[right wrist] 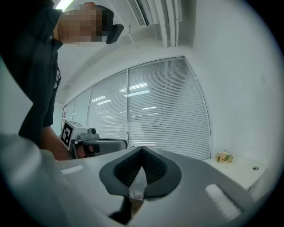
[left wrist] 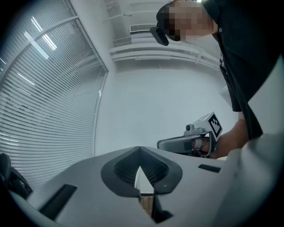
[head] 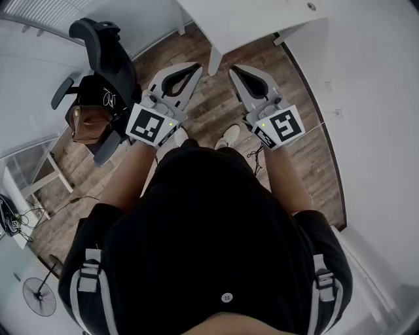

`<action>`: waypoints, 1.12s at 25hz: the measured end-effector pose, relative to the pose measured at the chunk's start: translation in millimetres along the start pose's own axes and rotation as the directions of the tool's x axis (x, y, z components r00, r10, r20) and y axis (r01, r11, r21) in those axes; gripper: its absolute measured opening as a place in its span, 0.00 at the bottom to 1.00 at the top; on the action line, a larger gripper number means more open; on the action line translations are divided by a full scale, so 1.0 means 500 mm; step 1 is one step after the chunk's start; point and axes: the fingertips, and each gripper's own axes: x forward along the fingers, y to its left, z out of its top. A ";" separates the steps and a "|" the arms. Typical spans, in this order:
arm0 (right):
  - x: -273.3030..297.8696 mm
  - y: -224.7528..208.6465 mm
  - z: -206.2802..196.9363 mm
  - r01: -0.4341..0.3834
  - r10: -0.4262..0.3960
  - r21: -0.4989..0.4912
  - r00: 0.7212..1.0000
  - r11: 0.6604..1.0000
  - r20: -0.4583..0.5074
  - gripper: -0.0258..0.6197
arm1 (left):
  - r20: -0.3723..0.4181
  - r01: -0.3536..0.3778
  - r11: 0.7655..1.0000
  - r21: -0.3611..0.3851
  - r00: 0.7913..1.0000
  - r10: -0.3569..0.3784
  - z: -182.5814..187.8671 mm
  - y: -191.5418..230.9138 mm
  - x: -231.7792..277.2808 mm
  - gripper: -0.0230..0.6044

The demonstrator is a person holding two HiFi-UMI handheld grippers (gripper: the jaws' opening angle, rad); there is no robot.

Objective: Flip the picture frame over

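Note:
No picture frame shows in any view. In the head view a person in a black shirt stands over a wood floor and holds both grippers out level in front. My left gripper [head: 195,66] has its jaws closed tip to tip with nothing between them. My right gripper [head: 234,68] is shut and empty too, a short way to its right. In the left gripper view the left gripper's [left wrist: 140,149] jaws meet at the tip, and the right gripper [left wrist: 162,144] shows beyond. The right gripper view shows the right gripper's [right wrist: 143,148] jaws joined, with the left gripper [right wrist: 125,142] alongside.
A white table [head: 262,19] stands just ahead of the grippers, with a small bunch of flowers [right wrist: 224,156] on it. A black office chair [head: 105,59] with a brown bag [head: 88,121] stands to the left. A floor fan [head: 39,298] is at lower left. Window blinds [left wrist: 44,102] line the walls.

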 end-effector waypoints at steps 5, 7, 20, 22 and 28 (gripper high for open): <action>0.009 0.009 -0.003 0.006 -0.006 -0.017 1.000 1.000 -0.003 0.05 | -0.015 -0.004 1.000 -0.005 1.000 0.004 -0.006 0.017 -0.018 0.04; 0.007 0.010 -0.003 0.007 -0.007 -0.016 1.000 1.000 -0.003 0.05 | -0.014 0.008 1.000 -0.002 1.000 -0.008 -0.010 0.011 -0.021 0.04; -0.021 -0.020 -0.005 0.024 -0.024 0.007 1.000 1.000 -0.001 0.06 | -0.018 0.003 1.000 -0.002 1.000 -0.003 -0.016 -0.010 -0.002 0.04; -0.023 -0.022 -0.003 0.030 -0.030 0.001 1.000 1.000 0.001 0.06 | -0.017 0.005 1.000 0.000 1.000 -0.005 -0.014 -0.012 0.000 0.04; -0.026 -0.033 -0.006 0.055 -0.056 -0.027 0.998 0.998 -0.016 0.13 | -0.017 0.014 1.000 0.003 1.000 -0.014 -0.012 -0.018 0.010 0.04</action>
